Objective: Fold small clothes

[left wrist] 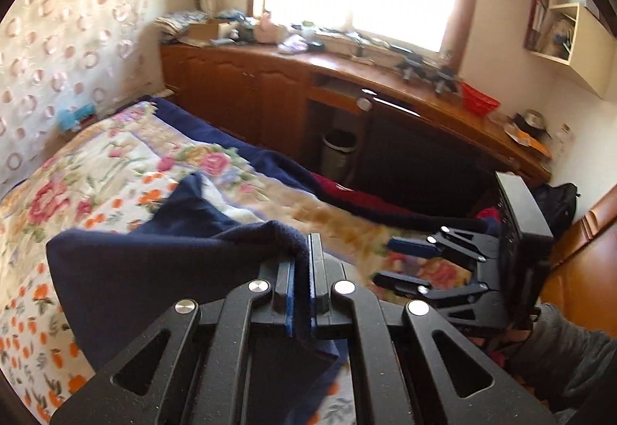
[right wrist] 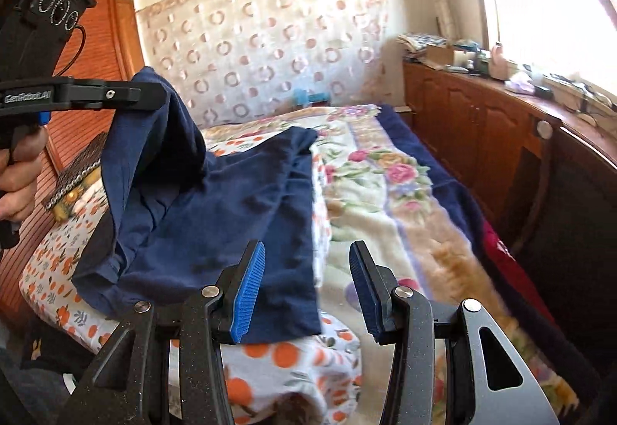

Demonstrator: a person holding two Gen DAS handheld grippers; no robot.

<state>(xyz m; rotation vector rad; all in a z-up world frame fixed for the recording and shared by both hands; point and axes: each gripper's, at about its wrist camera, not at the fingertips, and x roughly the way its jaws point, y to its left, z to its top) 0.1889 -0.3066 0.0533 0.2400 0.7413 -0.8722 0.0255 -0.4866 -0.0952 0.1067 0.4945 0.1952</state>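
Observation:
A small navy garment [right wrist: 231, 216] lies on the floral bed cover [right wrist: 385, 193], one end lifted. My left gripper [left wrist: 301, 270] is shut on an edge of the navy garment [left wrist: 154, 270] and holds it above the bed; it also shows in the right wrist view [right wrist: 154, 93] at upper left. My right gripper [right wrist: 304, 282] is open and empty, its blue pads [right wrist: 248, 290] just above the garment's near edge. It shows in the left wrist view [left wrist: 389, 263] at the right, open.
A dark blue blanket [right wrist: 443, 170] and a red cloth [right wrist: 497, 243] lie along the bed's right side. A wooden desk [left wrist: 385, 78] with clutter runs under the window. A waste bin [left wrist: 339, 151] stands beneath it. A wooden wardrobe [right wrist: 96, 51] stands at left.

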